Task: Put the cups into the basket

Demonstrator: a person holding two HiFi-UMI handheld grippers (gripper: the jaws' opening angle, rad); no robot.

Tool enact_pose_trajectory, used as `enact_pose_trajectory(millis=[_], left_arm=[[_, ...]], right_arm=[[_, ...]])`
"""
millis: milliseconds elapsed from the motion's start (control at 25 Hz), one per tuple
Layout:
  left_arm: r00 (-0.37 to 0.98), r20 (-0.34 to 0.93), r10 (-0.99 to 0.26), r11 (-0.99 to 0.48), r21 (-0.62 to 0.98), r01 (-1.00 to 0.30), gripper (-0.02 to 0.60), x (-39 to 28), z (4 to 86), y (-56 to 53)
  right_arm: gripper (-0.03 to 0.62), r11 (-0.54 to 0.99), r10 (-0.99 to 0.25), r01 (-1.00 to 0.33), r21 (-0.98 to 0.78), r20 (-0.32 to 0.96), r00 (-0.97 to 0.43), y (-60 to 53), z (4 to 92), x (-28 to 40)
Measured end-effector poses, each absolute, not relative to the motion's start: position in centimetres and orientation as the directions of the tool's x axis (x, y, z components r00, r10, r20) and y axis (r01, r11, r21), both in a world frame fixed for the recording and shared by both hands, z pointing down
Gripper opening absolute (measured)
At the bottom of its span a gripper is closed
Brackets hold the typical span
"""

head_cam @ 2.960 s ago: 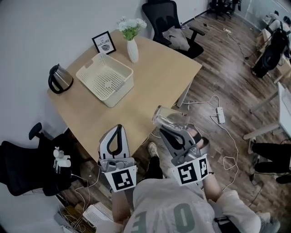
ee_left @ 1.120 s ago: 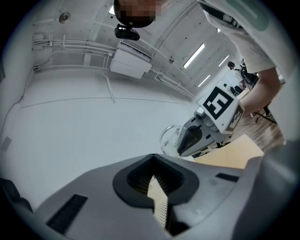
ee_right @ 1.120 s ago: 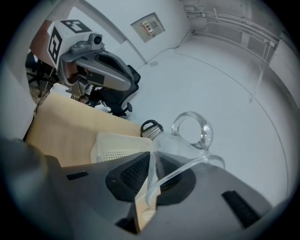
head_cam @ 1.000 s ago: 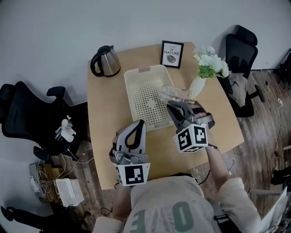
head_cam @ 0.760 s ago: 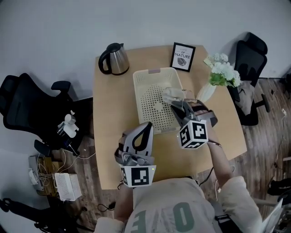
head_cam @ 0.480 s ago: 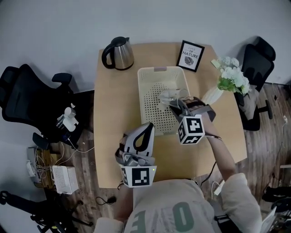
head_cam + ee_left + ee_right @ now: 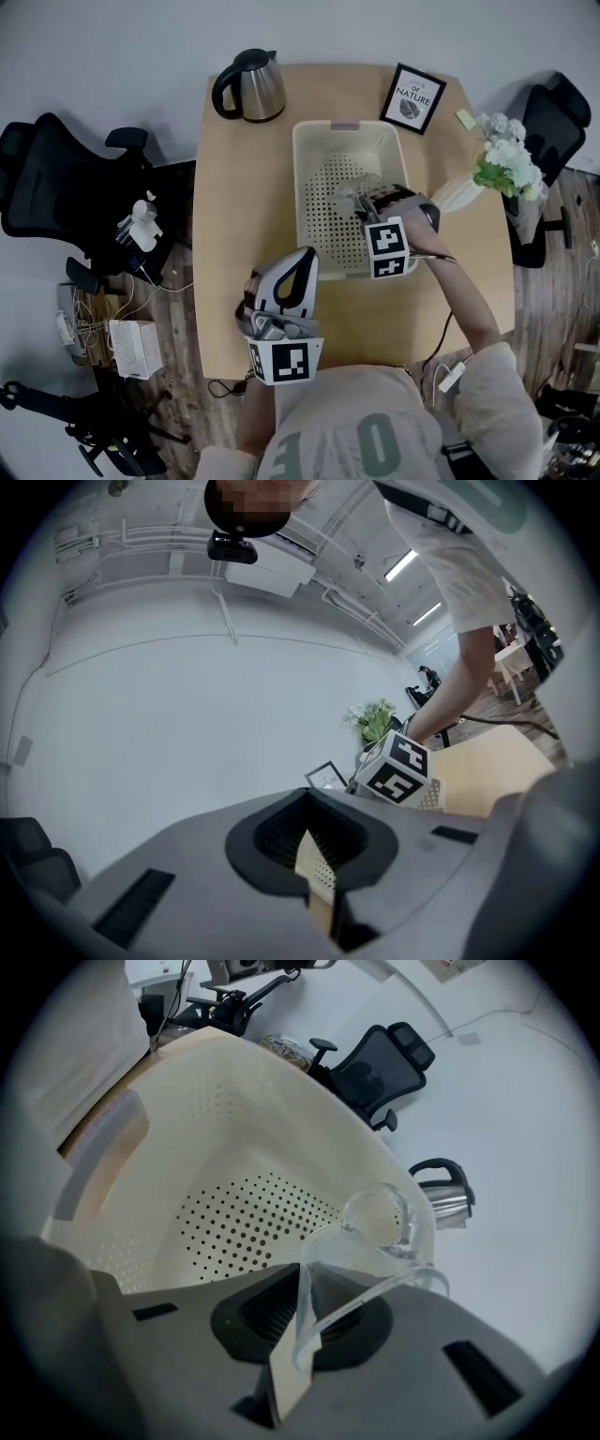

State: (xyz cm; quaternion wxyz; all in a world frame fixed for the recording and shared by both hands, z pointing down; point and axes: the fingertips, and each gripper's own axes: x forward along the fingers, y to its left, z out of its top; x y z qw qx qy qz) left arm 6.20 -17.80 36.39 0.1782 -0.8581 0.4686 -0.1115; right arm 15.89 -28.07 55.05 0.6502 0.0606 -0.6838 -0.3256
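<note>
Right gripper (image 7: pixel 367 204): clamped on the rim of a clear cup (image 7: pixel 375 1227), which is held over the basket (image 7: pixel 305 197) floor.
Left gripper (image 7: pixel 302 258): closed, empty, held beside the basket's near corner.

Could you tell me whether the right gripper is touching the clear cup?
Touching. The right gripper view shows the right gripper shut on the rim of the clear cup, over the basket.

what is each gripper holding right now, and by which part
The right gripper is shut on the clear glass cup, pinching its wall at the rim, above the basket. The left gripper is shut and holds nothing.
</note>
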Motion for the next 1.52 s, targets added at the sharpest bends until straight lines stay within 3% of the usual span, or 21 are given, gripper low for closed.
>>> enact_pose_trajectory(millis=[480,720,920,1120,1240,1520], left_arm=[[0.536,0.08,-0.84,-0.524,-0.374,-0.765,0.008,6.2,38.8,-18.7],[0.532,0.08,-0.843,-0.524,-0.346,-0.778,0.008,5.6,39.1,-18.9],[0.527,0.076,-0.847,-0.519,-0.337,-0.786,0.009,5.2,39.2,-18.9],[0.525,0.07,-0.848,-0.515,-0.339,-0.787,0.008,5.3,38.9,-18.8],[0.523,0.066,-0.85,-0.512,-0.34,-0.789,0.008,5.2,38.7,-18.6],[0.518,0.043,-0.854,-0.499,-0.347,-0.794,0.008,4.9,37.8,-18.1]], right_arm=[[0.026,0.805,-0.363,0.508,0.307,0.932,0.012,-28.2,61.2,16.4],[0.026,0.79,-0.365,0.542,0.286,0.93,0.043,-28.5,62.1,16.4],[0.066,0.796,-0.413,0.481,0.368,0.911,-0.013,-29.1,61.9,15.7],[0.156,0.829,-0.433,0.335,0.448,0.893,-0.124,-29.9,61.1,13.6],[0.249,0.856,-0.406,0.279,0.434,0.901,-0.156,-29.8,60.5,12.7],[0.253,0.837,-0.442,0.263,0.481,0.876,-0.194,-30.0,57.4,12.0]])
